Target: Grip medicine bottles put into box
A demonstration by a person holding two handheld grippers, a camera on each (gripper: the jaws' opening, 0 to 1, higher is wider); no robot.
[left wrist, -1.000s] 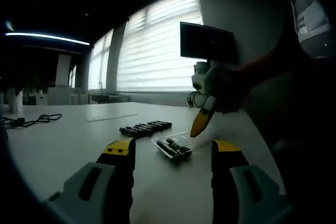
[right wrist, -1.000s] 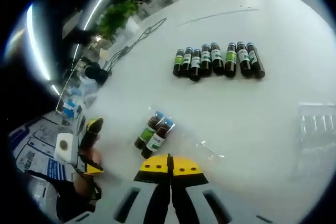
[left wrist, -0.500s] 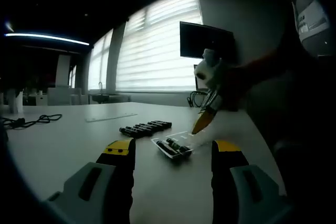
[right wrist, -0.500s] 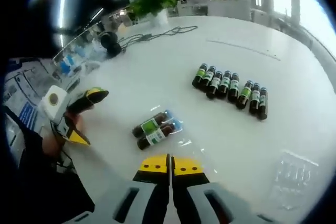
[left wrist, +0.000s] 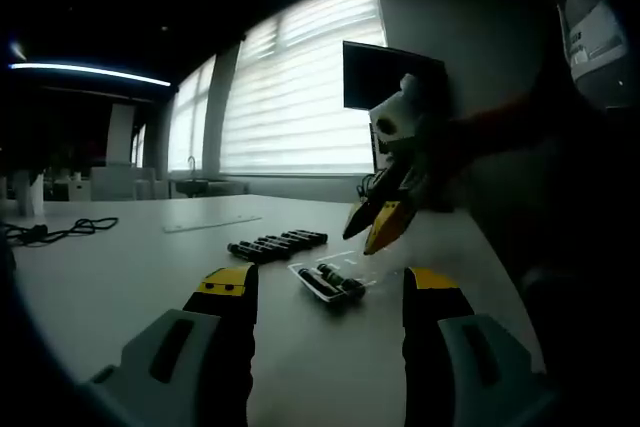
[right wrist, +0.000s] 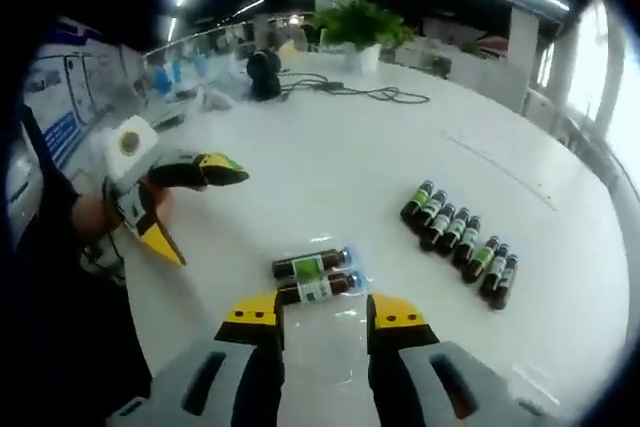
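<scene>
Task judged partly done: two medicine bottles [right wrist: 312, 277] lay side by side in a clear box [right wrist: 318, 299], seven more bottles [right wrist: 462, 247] lined up in a row on the white table [right wrist: 330, 177], well apart beyond the box. Bottles dark brown, green and white labels, dark caps. Right gripper [right wrist: 321, 311] hung just before the box, jaws spread wide, holding nothing. Left gripper [left wrist: 326, 283] likewise wide open, empty, near the box.

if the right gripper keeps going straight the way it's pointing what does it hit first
Most likely the clear tray holding two medicine bottles, which lies just beyond the open right gripper. Depth is hard to judge, so it may meet the white table first.
</scene>
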